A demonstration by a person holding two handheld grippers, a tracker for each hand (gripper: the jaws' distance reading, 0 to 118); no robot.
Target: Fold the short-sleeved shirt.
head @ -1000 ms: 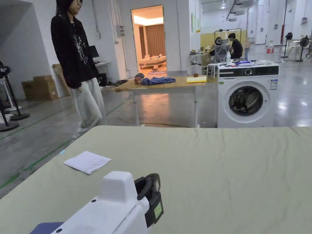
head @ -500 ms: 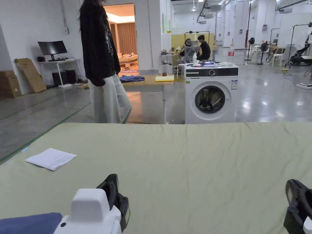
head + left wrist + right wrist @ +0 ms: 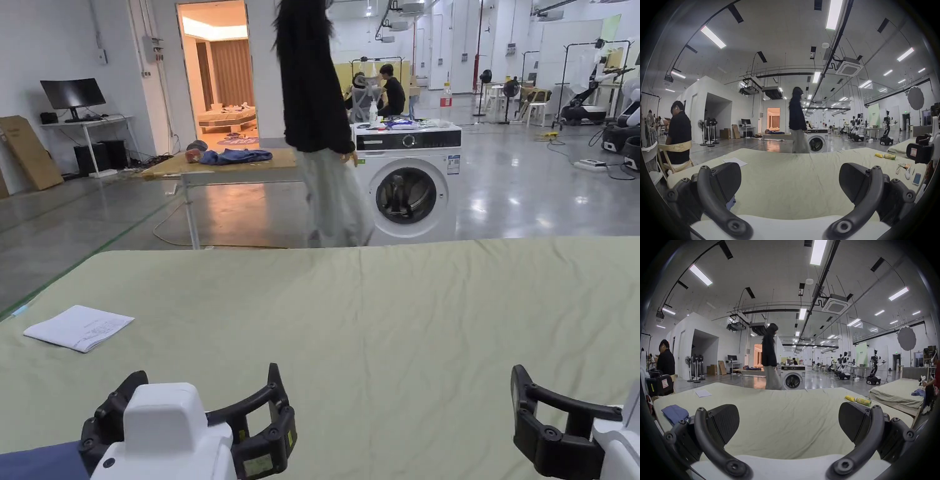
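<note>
While the head view had swung toward the right over the last second, both tools came into its lower edge: the left gripper (image 3: pixel 206 412) with its black jaws spread apart, and the right gripper (image 3: pixel 531 406) at the bottom right corner, of which one black jaw showed there. A passer-by in a dark top (image 3: pixel 312 81), who had stood at the far left a second earlier, had crossed in front of the white front-loading washing machine (image 3: pixel 409 187). The flat white paper sheet (image 3: pixel 78 327) lay on the pale green sheet-covered bed (image 3: pixel 406 325), and a dark blue strip at the bottom left was probably the blue short-sleeved shirt (image 3: pixel 37 459), though little of it could be seen.

In the left gripper view, the left gripper (image 3: pixel 790 183) stood wide open over bare bedding, with a scrap of blue cloth (image 3: pixel 731 203) just below its left-hand jaw, seemingly not pinched.

In the right gripper view, the right gripper (image 3: pixel 788 423) was likewise spread and empty, and the shirt (image 3: pixel 674 413) lay as a compact blue bundle near the bed's left edge, beside the left gripper (image 3: pixel 661 384). Judging by that, neither tool held the garment, so either the fold was finished or a grasp was yet to come.
</note>
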